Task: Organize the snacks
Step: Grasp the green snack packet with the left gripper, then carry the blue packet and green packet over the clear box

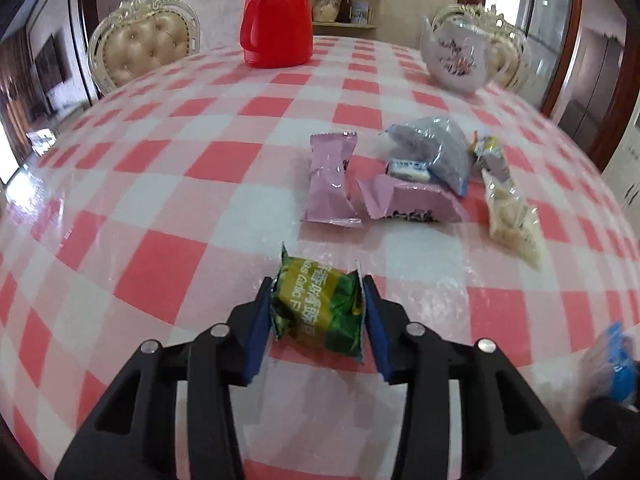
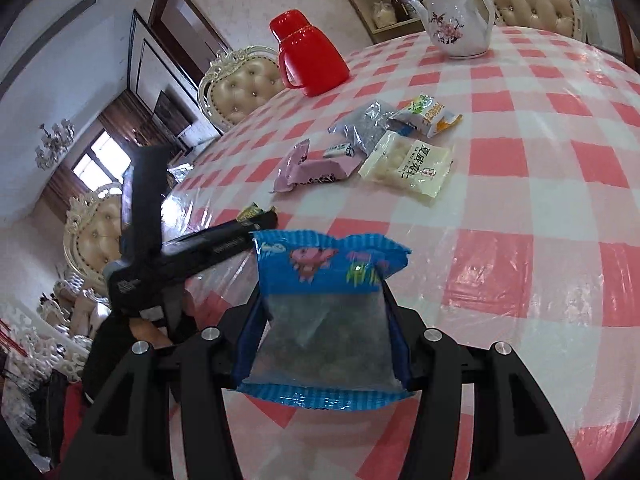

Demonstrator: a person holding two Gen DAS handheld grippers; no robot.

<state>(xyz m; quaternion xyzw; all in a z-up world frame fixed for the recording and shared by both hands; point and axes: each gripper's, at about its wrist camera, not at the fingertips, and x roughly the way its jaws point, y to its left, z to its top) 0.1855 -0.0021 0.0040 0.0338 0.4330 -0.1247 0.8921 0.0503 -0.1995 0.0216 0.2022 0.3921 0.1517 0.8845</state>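
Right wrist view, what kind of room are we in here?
Likely a home dining room: a table under a pink checked cloth, tufted ornate chairs around it, and a floral teapot beside a red thermos.

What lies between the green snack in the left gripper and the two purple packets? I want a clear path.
Only bare checked tablecloth separates the green snack from the purple packets, as the left wrist view shows.

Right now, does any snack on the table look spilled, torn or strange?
Nothing is spilled or torn. The snack pile is only untidy: the grey packet lies partly over the purple packets, with a small white candy between them.
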